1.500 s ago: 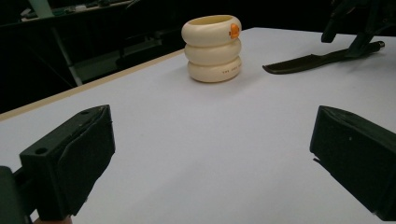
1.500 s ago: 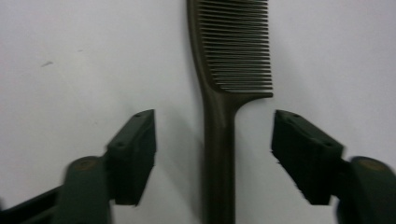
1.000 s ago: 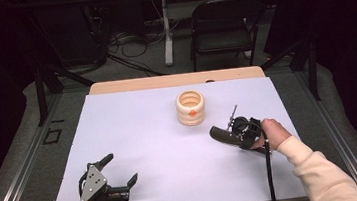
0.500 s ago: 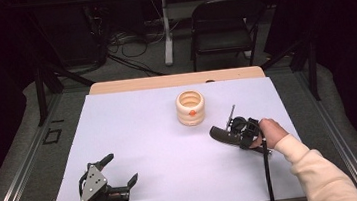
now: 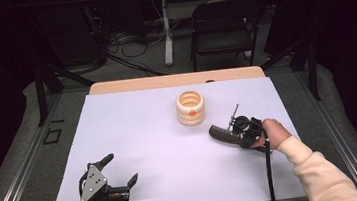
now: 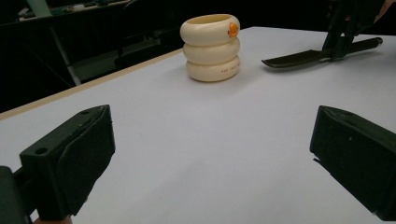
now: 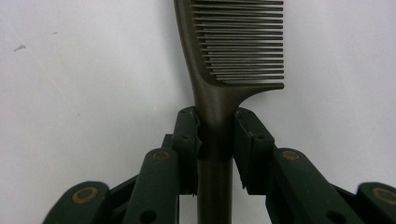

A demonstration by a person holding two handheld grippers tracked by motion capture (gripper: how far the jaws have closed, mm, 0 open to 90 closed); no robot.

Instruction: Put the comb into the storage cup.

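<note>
At table's four o'clock: right gripper (image 5: 243, 133) lay level, clamped on the comb (image 7: 233, 51).
Comb: dark, fine-toothed.
Left gripper (image 5: 119, 176): gaped, empty.
Ring stack (image 5: 191, 107): cream, ribbed.

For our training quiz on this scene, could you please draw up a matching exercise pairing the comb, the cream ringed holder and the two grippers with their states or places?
Things:
1. comb
2. cream ringed holder
3. left gripper
4. right gripper

States:
A. jaws wide apart, nothing between them
B. stands upright on the table, untouched
C. clamped at its handle, teeth pointing away from the jaws
D. jaws just closed in on a dark handle

Pairs: 1-C, 2-B, 3-A, 4-D
</note>
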